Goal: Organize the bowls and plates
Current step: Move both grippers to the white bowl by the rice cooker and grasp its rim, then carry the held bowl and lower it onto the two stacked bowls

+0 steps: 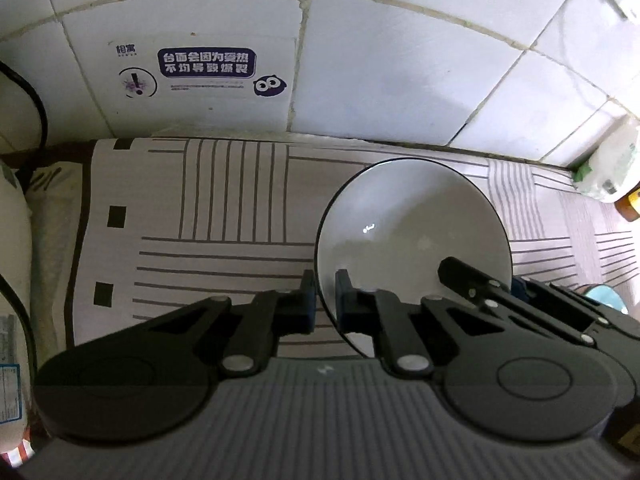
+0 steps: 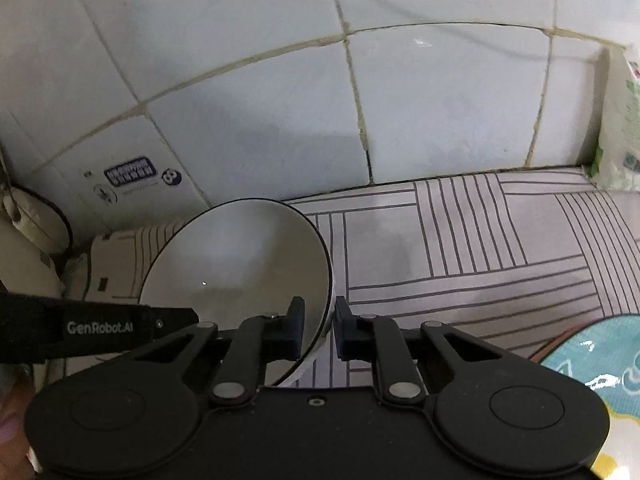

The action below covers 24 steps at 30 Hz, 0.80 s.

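both hand-held grippers pinch one white plate: the left hand-held gripper (image 1: 323, 300) on its left rim, the right hand-held gripper (image 2: 319, 328) on its right rim. the plate (image 1: 412, 232) hangs tilted above the bench (image 1: 224, 216), toward the back edge. judged early: nothing stacked yet.

My left wrist camera rides just behind the left tool (image 1: 323, 300), looking forward and slightly down over the striped surface (image 1: 224, 208) toward the tiled wall (image 1: 400, 80). My right wrist camera sits likewise behind the right tool (image 2: 318, 328), close in, facing the same wall (image 2: 440, 120). Both share the white plate (image 1: 412, 232) (image 2: 240, 264), at 1 o'clock on the left view and 11 o'clock on the right, and the wall sticker (image 1: 206, 65) (image 2: 130, 171).
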Tool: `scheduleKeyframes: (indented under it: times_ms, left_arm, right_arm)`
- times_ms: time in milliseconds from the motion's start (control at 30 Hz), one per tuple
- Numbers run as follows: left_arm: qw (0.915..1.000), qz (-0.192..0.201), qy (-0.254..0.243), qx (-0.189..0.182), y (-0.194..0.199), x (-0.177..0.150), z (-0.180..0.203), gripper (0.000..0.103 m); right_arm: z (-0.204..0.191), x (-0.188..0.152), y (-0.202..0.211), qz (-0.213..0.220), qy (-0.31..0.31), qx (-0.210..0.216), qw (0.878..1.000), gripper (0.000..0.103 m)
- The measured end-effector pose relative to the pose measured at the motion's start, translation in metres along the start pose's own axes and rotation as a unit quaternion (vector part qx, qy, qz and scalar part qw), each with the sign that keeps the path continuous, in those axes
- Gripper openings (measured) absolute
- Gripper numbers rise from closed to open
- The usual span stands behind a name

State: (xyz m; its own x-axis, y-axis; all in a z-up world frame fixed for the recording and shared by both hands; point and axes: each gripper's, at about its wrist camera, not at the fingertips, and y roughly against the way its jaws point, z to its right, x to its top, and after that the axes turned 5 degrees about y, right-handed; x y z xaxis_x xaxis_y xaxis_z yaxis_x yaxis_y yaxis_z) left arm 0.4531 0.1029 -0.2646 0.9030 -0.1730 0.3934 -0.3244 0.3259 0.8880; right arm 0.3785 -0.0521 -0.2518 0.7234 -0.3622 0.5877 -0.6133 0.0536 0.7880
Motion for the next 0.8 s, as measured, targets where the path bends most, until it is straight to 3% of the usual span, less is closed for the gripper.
scheduleKeyframes:
  times_ms: [167,533,800]
  left_arm:
    - [0.9999,0.003,-0.010,0.001,0.017,-0.001,0.003,0.008]
    - [0.9973,0.054,-0.049,-0.014,0.081,-0.011,0.030,0.010]
    - [0.9936,0.058,-0.095,-0.020,0.115,-0.028,0.088,0.010]
  right_arm:
    - [0.001,0.003,0.015,0.013,-0.018,0.024,0.999,0.019]
    - [0.008,0.010,0.076,0.071,-0.017,0.043,0.996,0.019]
    - [0.046,-0.004,0.131,0.086,-0.024,0.048,0.995,0.020]
